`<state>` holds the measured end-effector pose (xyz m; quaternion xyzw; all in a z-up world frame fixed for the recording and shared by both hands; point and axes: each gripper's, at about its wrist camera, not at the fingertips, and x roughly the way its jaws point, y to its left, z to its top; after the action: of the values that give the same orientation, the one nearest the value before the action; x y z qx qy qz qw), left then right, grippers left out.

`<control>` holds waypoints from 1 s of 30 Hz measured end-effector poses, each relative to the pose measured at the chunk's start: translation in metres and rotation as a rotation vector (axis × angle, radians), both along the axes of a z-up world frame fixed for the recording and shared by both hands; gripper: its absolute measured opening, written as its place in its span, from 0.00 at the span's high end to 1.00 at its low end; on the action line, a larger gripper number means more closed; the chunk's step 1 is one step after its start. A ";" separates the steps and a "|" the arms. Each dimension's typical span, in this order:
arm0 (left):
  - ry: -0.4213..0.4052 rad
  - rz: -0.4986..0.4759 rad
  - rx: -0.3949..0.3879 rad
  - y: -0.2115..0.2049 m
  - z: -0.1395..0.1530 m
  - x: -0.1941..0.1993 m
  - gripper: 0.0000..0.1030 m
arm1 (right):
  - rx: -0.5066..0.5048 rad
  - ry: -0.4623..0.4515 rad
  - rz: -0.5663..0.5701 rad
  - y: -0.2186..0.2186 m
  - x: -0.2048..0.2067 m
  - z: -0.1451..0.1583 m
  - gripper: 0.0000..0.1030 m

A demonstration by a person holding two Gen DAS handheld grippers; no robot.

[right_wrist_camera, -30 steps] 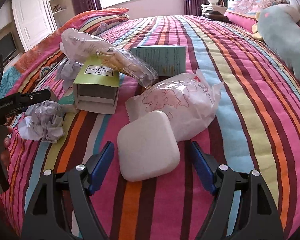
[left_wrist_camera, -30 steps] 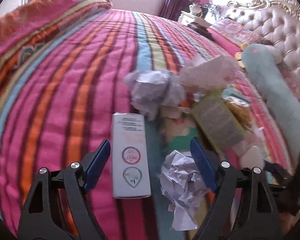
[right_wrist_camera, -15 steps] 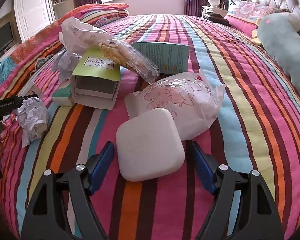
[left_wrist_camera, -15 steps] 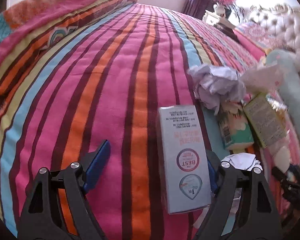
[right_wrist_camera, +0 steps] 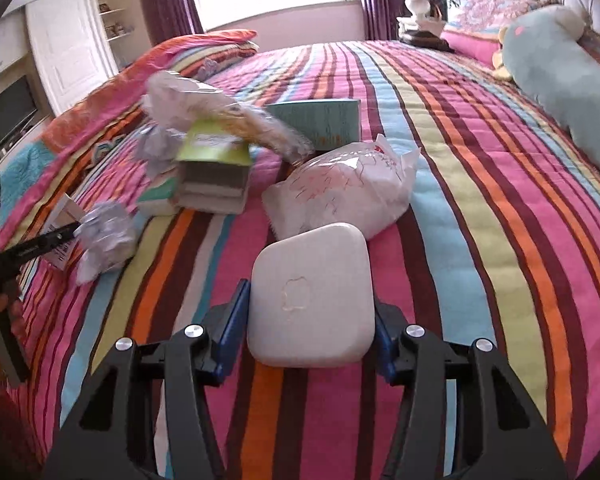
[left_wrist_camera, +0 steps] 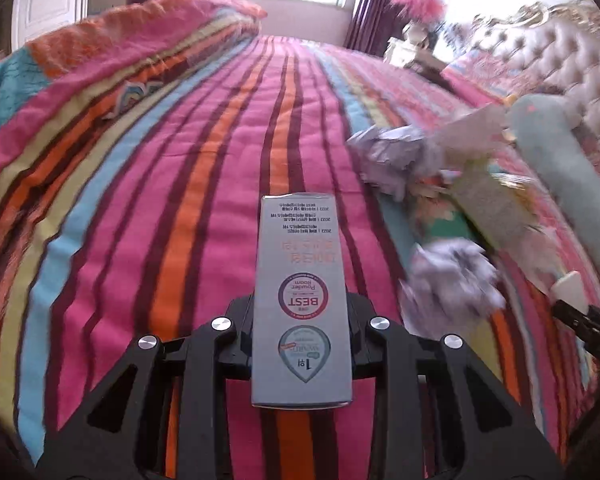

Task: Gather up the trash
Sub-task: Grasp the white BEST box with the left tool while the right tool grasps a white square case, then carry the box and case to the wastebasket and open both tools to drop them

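the collecting is only at its beginning, as far as i can judge: most of the trash lies on the striped bed (right_wrist_camera: 480, 184) and no bin or bag for it is in view. the left gripper (left_wrist_camera: 302, 320) has just been closing and now its jaws are clenched on the two long sides of a flat grey carton (left_wrist_camera: 300, 296), which sticks out forward between them above the cover. the right gripper (right_wrist_camera: 310, 320) has also just been closing, and its blue pads press on both sides of a white rounded square case (right_wrist_camera: 310, 296), so each hand grasps one piece. what is left is the heap in the middle of the bed: a crumpled paper ball (right_wrist_camera: 104, 236) just beside the left gripper, a second ball (left_wrist_camera: 392, 156) farther back, a box with a green lid (right_wrist_camera: 216, 176), a teal box (right_wrist_camera: 320, 120), a white plastic packet with pink drawing (right_wrist_camera: 340, 192) and a clear wrapper (right_wrist_camera: 260, 128) lying over the green box. on the grey carton i can read, upside down for the camera, "best" and "powder room" in a round purple seal, the year "2022" in small lines of korean text, and a drop-shaped badge with "1". the white case has only a pressed clover-like mark, no words. the label of the green lid is too blurred to read here.
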<state>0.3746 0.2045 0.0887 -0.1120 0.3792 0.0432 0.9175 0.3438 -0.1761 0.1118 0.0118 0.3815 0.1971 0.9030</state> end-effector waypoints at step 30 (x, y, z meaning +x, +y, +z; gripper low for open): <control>0.457 -0.482 -0.063 -0.221 -0.194 -0.378 0.71 | -0.012 0.474 0.189 -0.018 -0.331 -0.166 0.51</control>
<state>-0.0036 -0.0163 -0.1053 -0.0346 0.5918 -0.1628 0.7887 0.0131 -0.1939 -0.0546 0.0165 0.5830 0.2702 0.7660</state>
